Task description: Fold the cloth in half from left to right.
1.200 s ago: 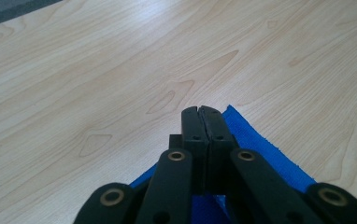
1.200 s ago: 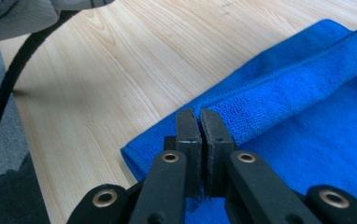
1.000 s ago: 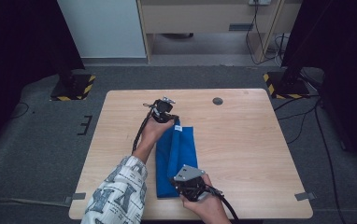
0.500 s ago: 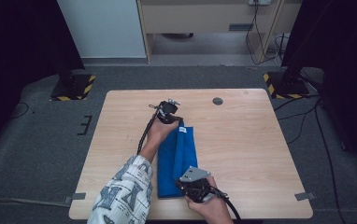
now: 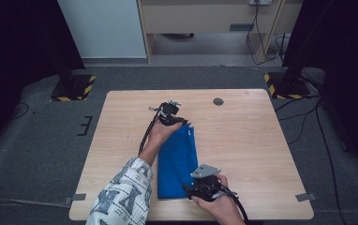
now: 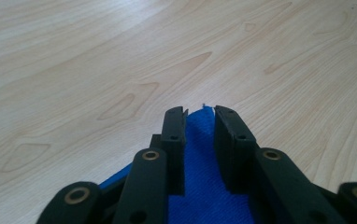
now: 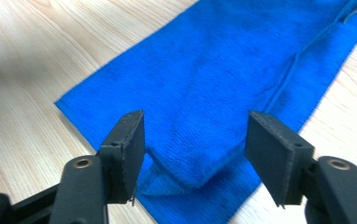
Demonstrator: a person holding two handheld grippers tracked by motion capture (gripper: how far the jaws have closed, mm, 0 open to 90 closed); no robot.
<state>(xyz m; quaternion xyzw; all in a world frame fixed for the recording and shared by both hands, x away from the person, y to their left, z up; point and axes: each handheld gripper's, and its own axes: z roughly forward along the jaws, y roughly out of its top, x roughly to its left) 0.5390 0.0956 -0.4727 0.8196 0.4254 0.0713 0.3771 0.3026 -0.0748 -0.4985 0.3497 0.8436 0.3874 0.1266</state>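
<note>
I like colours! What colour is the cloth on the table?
The cloth is bright blue, clearest in the right gripper view.

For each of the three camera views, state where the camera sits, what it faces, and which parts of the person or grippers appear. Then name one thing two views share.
High view: above the person's side, facing forward and down on the table; sleeve, both hands.
Left gripper view: on the left gripper, along its jaws, just opening around a blue cloth corner.
Right gripper view: on the right gripper, jaws just opening over the cloth's folded end.
Shared: the blue cloth.

Even overhead light keeps the pale wooden table (image 5: 252,140) bright against a dark surround, shadows soft, and the right gripper view slightly blurred.
</note>
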